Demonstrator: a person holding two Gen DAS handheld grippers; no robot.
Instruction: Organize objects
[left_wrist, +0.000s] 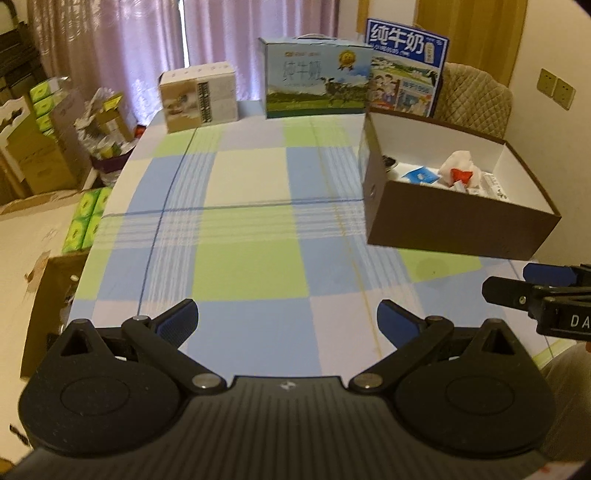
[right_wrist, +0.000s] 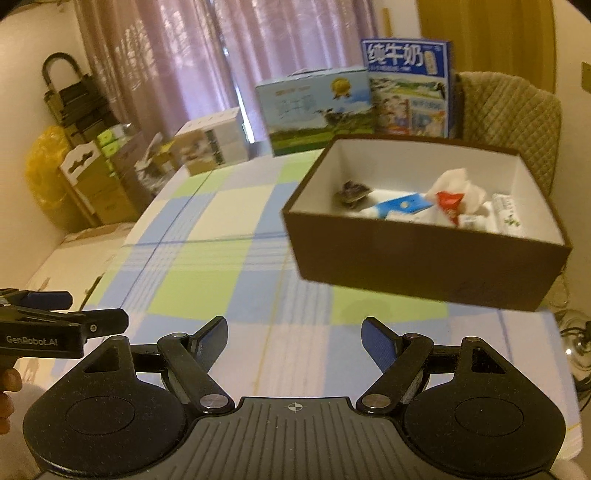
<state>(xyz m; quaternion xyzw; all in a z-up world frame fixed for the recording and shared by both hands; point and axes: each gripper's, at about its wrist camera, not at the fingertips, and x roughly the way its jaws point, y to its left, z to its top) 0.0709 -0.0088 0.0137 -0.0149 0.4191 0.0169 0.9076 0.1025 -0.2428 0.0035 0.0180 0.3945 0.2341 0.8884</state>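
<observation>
Left wrist view: left tool (left_wrist: 287, 317) wide apart, empty. Right tool (right_wrist: 294, 338) same. Brown box (right_wrist: 424, 258) on counter (left_wrist: 251, 258), small things inside.

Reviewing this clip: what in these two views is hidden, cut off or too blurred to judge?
- Brown box floor: its near wall hides it in both views.
- Dark item in the box: blurred, unidentifiable.
- White packet: print too small to read.
- Right gripper in the left wrist view: cut off by the right edge.
- Left gripper in the right wrist view: cut off by the left edge.
</observation>
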